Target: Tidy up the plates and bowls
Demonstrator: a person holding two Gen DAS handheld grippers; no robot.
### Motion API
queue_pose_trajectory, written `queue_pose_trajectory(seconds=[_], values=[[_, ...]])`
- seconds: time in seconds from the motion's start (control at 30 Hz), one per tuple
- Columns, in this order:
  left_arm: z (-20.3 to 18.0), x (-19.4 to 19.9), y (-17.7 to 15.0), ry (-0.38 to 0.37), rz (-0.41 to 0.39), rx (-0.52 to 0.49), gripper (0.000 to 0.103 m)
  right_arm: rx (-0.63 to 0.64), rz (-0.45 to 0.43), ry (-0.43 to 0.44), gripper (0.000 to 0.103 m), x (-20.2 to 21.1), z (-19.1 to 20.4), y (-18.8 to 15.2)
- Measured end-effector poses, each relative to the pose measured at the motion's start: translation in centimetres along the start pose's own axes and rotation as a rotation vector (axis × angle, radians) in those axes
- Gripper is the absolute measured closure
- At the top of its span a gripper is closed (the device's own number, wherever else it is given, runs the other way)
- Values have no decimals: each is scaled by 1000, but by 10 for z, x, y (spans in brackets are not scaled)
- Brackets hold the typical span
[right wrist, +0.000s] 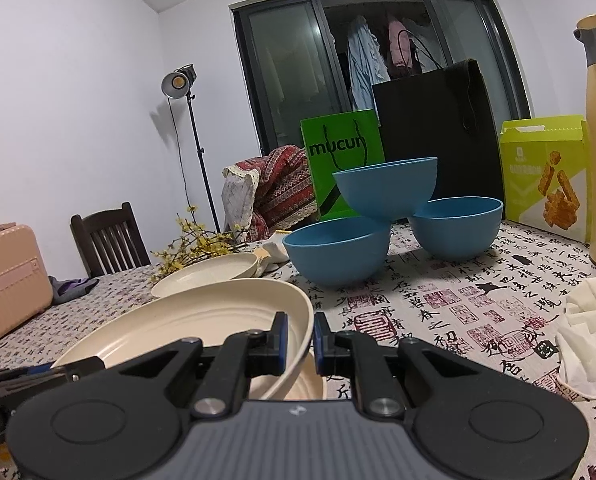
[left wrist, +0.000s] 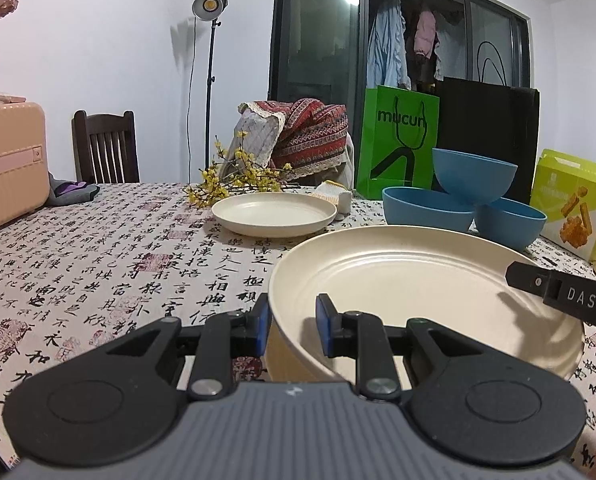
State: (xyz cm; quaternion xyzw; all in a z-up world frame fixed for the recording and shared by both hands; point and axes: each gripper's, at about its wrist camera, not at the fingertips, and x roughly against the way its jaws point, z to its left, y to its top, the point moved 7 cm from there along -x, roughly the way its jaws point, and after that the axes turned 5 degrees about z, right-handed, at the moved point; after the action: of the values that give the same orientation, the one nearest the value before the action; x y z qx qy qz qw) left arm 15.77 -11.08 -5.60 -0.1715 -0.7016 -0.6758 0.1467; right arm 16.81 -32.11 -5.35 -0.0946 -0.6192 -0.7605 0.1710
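Over calligraphy tablecloth (left wrist: pixel 98 248), we are clamping both left gripper (left wrist: pixel 290 326) and right gripper (right wrist: pixel 300 334) onto opposite rims of cream plate (left wrist: pixel 398 280); blue bowls (right wrist: pixel 382 196) are stacking ahead.

Green bag (left wrist: pixel 396 140) stands beside black bag (left wrist: pixel 490 132) (both upright), yellow flower sprigs (left wrist: pixel 234 180) lying on tablecloth (left wrist: pixel 98 260)

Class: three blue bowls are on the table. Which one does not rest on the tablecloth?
The upper blue bowl: it perches on the rims of the left bowl and right bowl, which both sit on the tablecloth.
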Motion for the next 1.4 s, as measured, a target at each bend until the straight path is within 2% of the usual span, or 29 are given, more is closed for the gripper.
queue_pose_trajectory(seconds=[0.43,0.83,1.4], values=[[-1,-7,-4,12,10,-8,79,25,33,-21,90,-9,-1,-5],[-1,-15,-7,8,51,-10,79,36,71,-41,90,-18,-3,-10],[-6,-19,-10,13,71,-42,77,0,132,-38,90,-29,-10,-13]])
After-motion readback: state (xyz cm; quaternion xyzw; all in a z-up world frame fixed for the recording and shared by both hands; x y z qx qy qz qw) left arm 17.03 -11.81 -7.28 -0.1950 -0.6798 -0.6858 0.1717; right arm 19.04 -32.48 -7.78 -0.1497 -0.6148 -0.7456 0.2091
